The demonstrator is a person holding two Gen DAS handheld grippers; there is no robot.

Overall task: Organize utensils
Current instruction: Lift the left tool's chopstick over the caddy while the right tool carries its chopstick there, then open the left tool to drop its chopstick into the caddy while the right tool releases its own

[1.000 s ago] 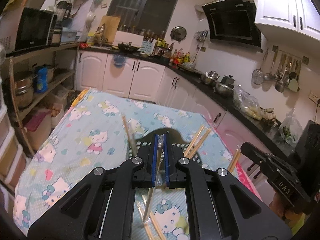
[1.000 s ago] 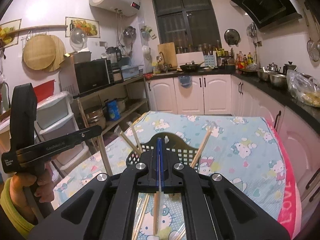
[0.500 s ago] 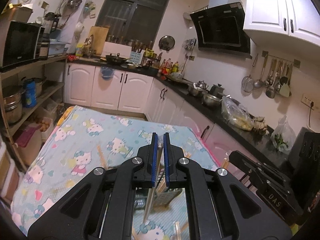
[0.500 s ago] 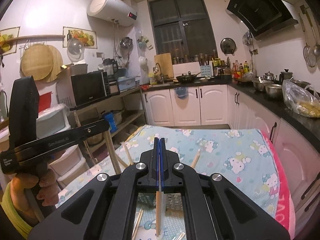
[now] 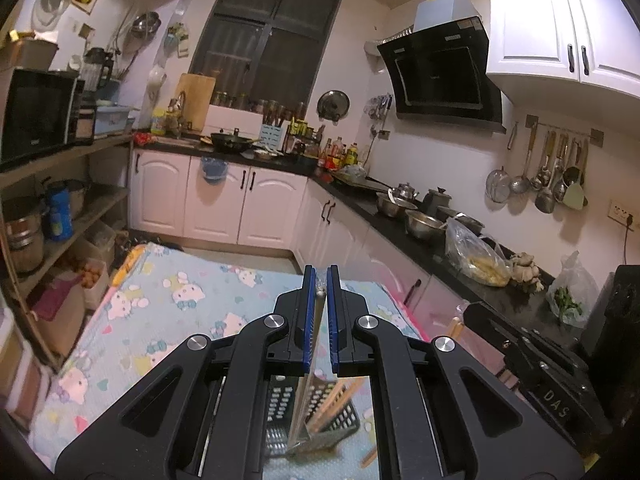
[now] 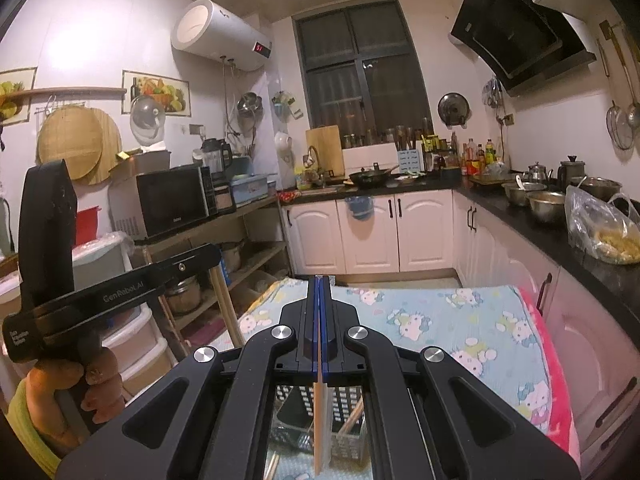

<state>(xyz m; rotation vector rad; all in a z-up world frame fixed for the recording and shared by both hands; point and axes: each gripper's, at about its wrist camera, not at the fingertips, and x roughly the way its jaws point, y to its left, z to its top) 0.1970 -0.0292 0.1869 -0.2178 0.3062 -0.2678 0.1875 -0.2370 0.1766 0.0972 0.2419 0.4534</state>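
My left gripper (image 5: 320, 276) is shut on a chopstick in a clear wrapper (image 5: 306, 400) that hangs down between the blue pads. Beneath it stands a black mesh basket (image 5: 276, 404) holding several wooden chopsticks (image 5: 334, 400). My right gripper (image 6: 320, 280) is shut on another wrapped wooden chopstick (image 6: 320, 420), which dangles over the same basket (image 6: 296, 400). In the right wrist view, the left gripper (image 6: 212, 256) is at the left in a person's hand, its chopstick (image 6: 226, 308) pointing down. The left wrist view shows the right gripper (image 5: 468, 312) at the right.
The basket stands on a table under a light blue cartoon-cat cloth (image 5: 180, 304), with a pink edge (image 6: 548, 360) on the right. Loose chopsticks (image 5: 368, 458) lie beside the basket. Open shelves (image 5: 80, 216) are to the left, white cabinets and a black counter (image 5: 400, 216) behind and right.
Both grippers have risen with their chopsticks still held. The basket has slid down in both views and now shows only through the gaps in the gripper bodies.
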